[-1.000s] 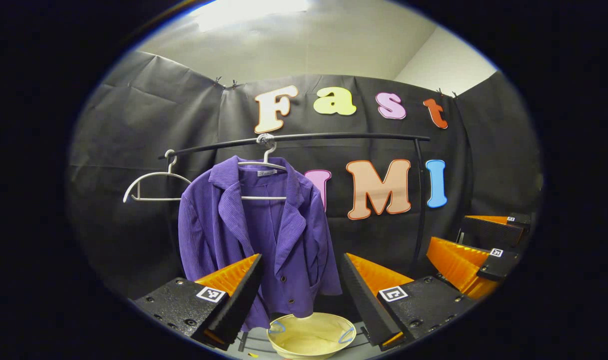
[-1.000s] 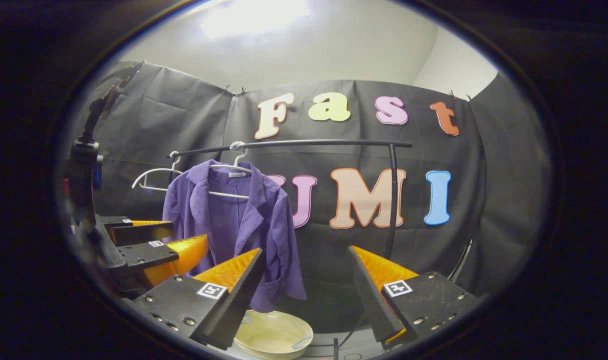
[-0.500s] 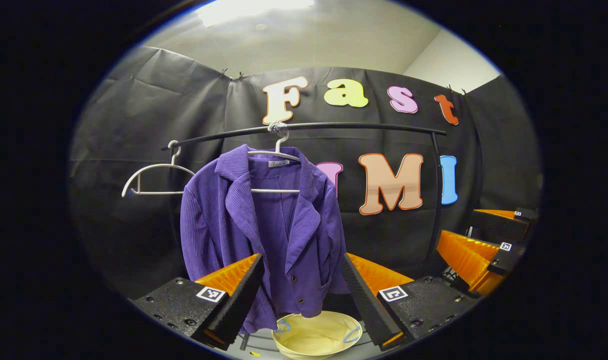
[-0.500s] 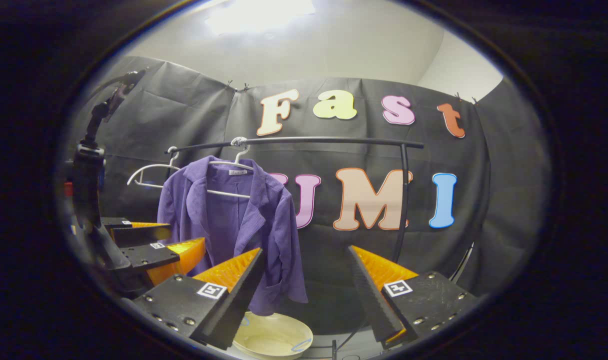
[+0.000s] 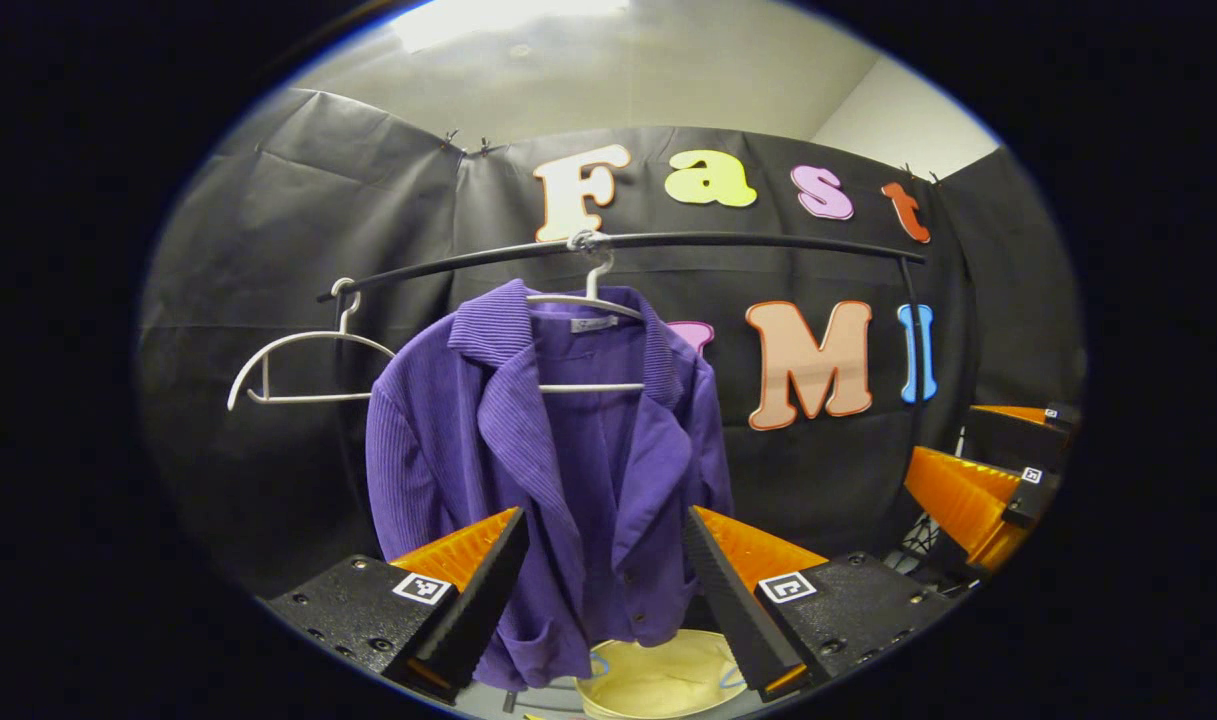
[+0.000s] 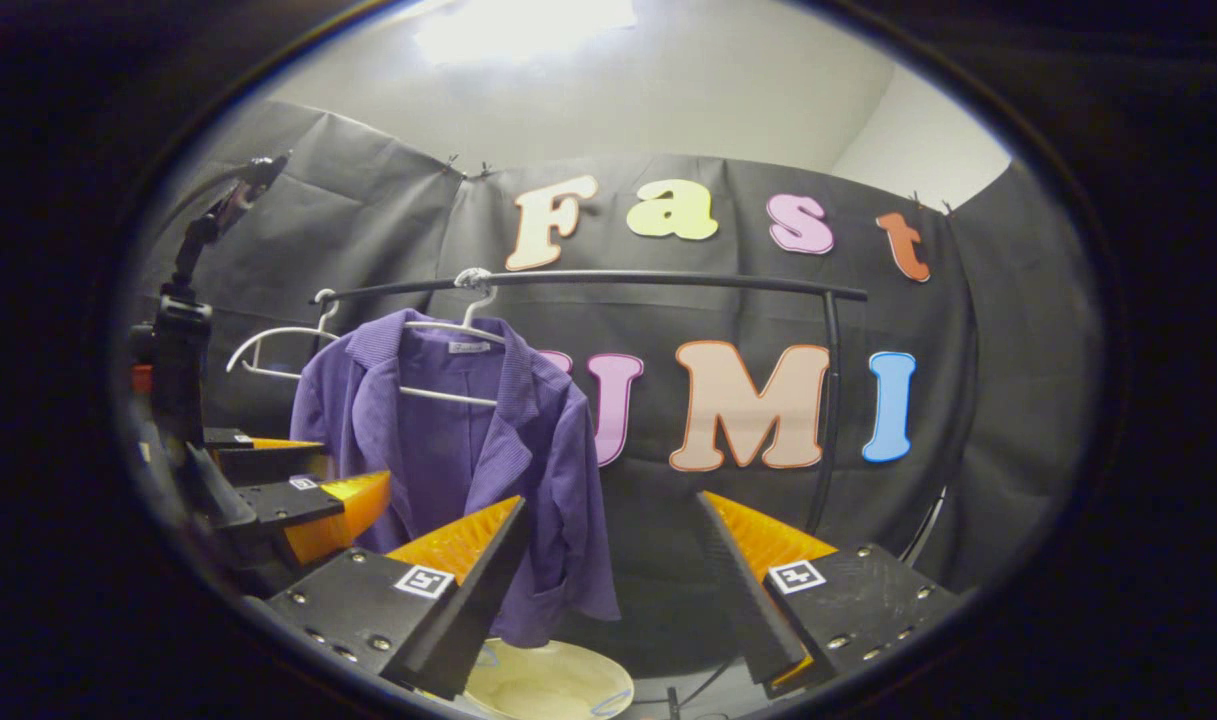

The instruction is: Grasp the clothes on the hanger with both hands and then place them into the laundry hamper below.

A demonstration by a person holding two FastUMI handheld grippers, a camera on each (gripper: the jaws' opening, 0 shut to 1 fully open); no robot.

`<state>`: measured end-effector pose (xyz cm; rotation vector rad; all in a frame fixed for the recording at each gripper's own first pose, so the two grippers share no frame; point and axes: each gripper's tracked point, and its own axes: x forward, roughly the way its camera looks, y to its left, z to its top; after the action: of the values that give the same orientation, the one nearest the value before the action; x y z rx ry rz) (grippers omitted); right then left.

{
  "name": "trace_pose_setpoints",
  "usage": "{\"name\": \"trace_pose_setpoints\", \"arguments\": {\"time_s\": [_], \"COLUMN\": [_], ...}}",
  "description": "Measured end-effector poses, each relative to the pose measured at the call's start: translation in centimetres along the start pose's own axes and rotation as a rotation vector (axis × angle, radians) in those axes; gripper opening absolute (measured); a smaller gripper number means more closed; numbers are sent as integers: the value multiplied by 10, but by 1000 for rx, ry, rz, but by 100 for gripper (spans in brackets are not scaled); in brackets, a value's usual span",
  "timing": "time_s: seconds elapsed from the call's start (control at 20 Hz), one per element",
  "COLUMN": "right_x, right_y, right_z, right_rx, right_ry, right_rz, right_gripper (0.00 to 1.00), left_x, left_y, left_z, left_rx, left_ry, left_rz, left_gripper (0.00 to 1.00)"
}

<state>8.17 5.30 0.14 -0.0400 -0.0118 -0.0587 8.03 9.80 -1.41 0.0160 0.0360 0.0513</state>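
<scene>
A purple ribbed jacket [image 5: 548, 450] [image 6: 448, 440] hangs on a white hanger [image 5: 593, 300] from a black rail [image 5: 668, 242]. Below it stands a cream laundry hamper [image 5: 658, 685] [image 6: 543, 685]. My left gripper [image 5: 603, 530] is open, its jaws framing the jacket's lower front from a short way off, touching nothing. My right gripper [image 6: 608, 520] is open too, farther back, with the jacket off to its left. The left gripper's orange fingers [image 6: 318, 500] show at the left of the right gripper view, and the right gripper's fingers [image 5: 968, 500] show at the right of the left gripper view.
An empty white hanger [image 5: 298, 360] [image 6: 268, 345] hangs at the rail's left end. The rail's upright post [image 6: 826, 400] stands at the right. A dark stand with a clamp [image 6: 183, 330] rises at the far left of the right gripper view.
Both grippers have moved closer to the jacket, which now looms larger and hides more of the hamper in the left gripper view. Both jaws stay open.
</scene>
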Motion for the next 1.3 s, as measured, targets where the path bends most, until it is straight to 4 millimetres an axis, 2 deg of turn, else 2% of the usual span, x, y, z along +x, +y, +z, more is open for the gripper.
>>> {"name": "trace_pose_setpoints", "arguments": {"time_s": [0.1, 0.15, 0.2, 0.35, 0.5, 0.55, 0.75, 0.85, 1.1, 1.15, 1.3], "right_x": [10, 15, 20, 37, 57, 65, 105, 126, 176, 184, 206], "right_y": [8, 13, 19, 34, 46, 51, 67, 74, 99, 104, 118], "right_z": [-2, -3, -3, -6, -5, -5, -5, -3, -2, -4, -10], "right_rx": [-10, -15, -17, -15, -16, -16, -13, -4, 19, 23, 37], "right_ry": [-6, -7, -6, 3, -5, -9, -23, -27, -25, -22, -5], "right_rz": [-11, -14, -12, 8, 40, 54, 122, 160, 243, 251, 269], "right_gripper": [97, 97, 97, 97, 97, 97, 97, 97, 97, 97, 96], "left_x": [17, 25, 33, 53, 71, 78, 98, 107, 109, 109, 105], "left_y": [16, 23, 29, 42, 47, 49, 59, 61, 77, 79, 78], "left_z": [1, 2, 2, 8, 14, 17, 23, 20, 15, 16, 16], "left_rx": [-4, -5, -6, 6, 32, 49, 94, 108, 133, 135, 144], "left_ry": [-10, -17, -21, -36, -58, -67, -87, -67, -22, -15, 12], "left_rz": [14, 25, 36, 75, 101, 115, 151, 157, 230, 242, 243], "left_gripper": [93, 96, 93, 95, 87, 87, 74, 63, 2, 4, 0]}}
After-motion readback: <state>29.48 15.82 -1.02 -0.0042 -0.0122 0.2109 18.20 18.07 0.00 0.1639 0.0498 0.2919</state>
